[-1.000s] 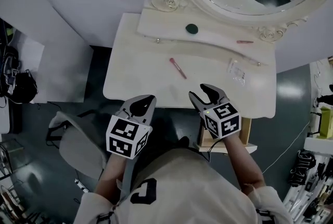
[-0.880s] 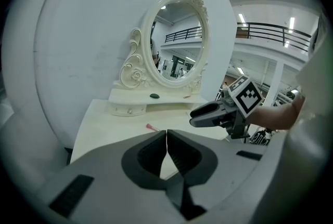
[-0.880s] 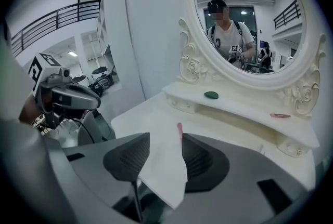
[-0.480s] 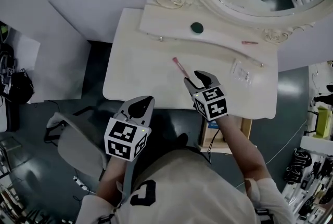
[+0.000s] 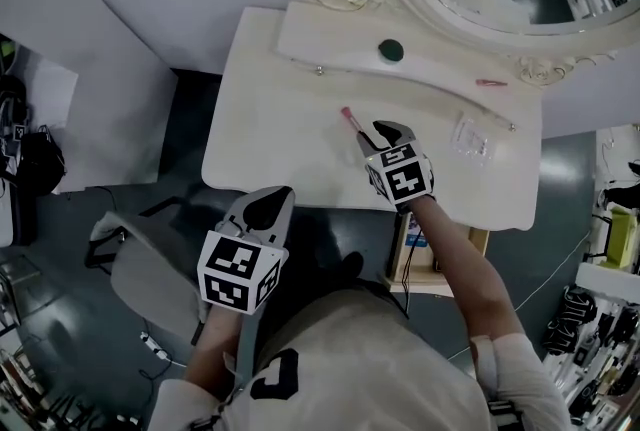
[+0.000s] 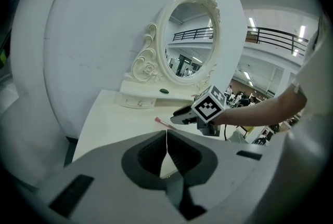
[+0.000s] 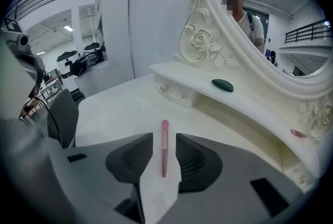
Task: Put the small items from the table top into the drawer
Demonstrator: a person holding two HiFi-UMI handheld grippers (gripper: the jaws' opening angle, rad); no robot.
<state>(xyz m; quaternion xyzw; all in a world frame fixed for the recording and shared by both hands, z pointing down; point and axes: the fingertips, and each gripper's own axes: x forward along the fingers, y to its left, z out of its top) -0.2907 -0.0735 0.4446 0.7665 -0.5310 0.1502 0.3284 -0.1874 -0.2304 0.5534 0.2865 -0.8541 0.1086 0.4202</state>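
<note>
Since a second ago, the right gripper (image 5: pixel 388 132) has travelled from the table's (image 5: pixel 255 144) front edge to the middle of the table top and dropped toward it. Its jaws have just been closing. They now straddle the pink stick (image 7: pixel 164 151), which lies flat between them with a sliver of gap on either side, so the pads do not yet press on it. The stick's far tip pokes out beyond the jaw tips toward the back edge. The left gripper (image 5: pixel 272 200) has barely shifted. It hovers off the front edge near the left corner, jaws together on nothing.

The likely trouble is the stick itself. It is thin and probably round, so if one pad reaches it first it may roll or skid sideways instead of being caught. If the jaws close too high, they meet above it. If they come in too low, the tips scrape the table top. A pinch near one end would let the long free end swing or slip out during the lift. The drawer (image 7: pixel 174 93) under the back shelf looks shut, so carrying the stick there before it is opened would leave nowhere to drop it.
</note>
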